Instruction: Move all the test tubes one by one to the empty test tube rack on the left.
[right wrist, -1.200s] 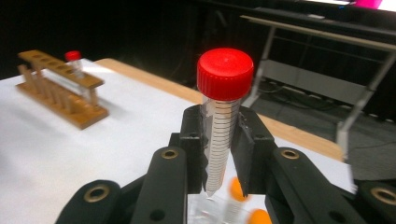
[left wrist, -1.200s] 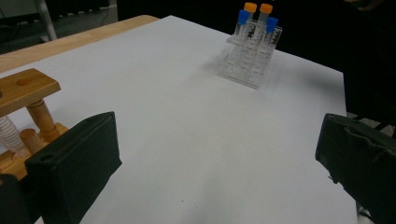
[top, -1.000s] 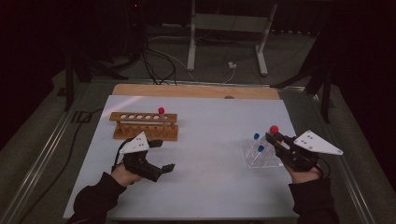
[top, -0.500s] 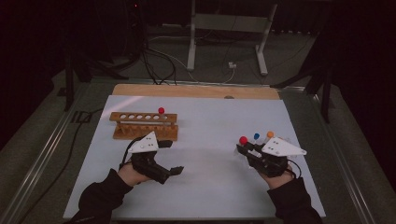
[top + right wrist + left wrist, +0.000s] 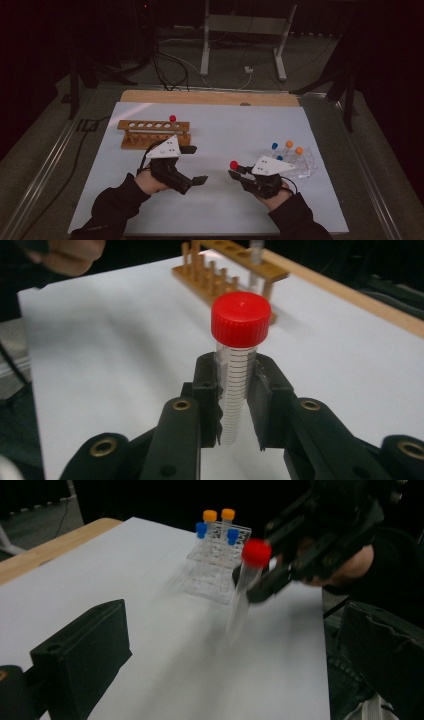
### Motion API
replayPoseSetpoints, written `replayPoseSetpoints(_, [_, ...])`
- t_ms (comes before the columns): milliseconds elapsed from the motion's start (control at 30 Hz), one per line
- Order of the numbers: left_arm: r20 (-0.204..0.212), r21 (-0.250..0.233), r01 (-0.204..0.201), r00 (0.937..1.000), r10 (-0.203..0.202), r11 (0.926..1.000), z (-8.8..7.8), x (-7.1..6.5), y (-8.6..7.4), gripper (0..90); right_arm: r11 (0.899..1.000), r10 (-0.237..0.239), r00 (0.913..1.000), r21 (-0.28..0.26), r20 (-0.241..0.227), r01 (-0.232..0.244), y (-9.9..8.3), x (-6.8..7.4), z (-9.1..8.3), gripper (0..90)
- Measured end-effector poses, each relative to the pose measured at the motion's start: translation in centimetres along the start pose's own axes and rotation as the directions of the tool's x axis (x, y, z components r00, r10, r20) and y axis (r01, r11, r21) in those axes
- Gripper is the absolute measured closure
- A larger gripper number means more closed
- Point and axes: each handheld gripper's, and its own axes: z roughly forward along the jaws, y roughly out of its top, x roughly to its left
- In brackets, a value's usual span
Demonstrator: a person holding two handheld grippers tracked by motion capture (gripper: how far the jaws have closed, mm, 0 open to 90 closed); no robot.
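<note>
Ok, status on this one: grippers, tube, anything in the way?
Right gripper shut on red-capped tube, above the mat. Left gripper open, empty. Wooden rack ahead, path clear.

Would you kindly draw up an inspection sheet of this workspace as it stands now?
Surface: white mat on a table, its wooden edge at the far side.
Job's things: wooden rack holding one red-capped tube; clear rack with blue- and orange-capped tubes; a second red-capped tube held upright above the mat.
Clutter: nothing seen.
Grippers: right gripper shut on the second tube; left gripper open, holding nothing.
Cables: several on the floor beyond the table.
Surroundings: dark room, metal stand behind.
</note>
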Motion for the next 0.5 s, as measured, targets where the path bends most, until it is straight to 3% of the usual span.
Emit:
replayPoseSetpoints(233, [0.026, -0.015, -0.022, 0.9994, 0.022, 0.9996, 0.8, -0.4, 0.7, 7.7, 1.0, -0.007, 0.9985, 0.021, -0.054, 0.008, -0.1, 1.0, 1.1, 74.9])
replayPoseSetpoints(500, [0.046, -0.011, -0.07, 0.9965, 0.07, 0.9975, 2.2, -1.0, 0.9, 31.9, 0.999, 0.001, 0.996, 0.037, -0.089, 0.003, -0.1, 1.4, 1.7, 74.9])
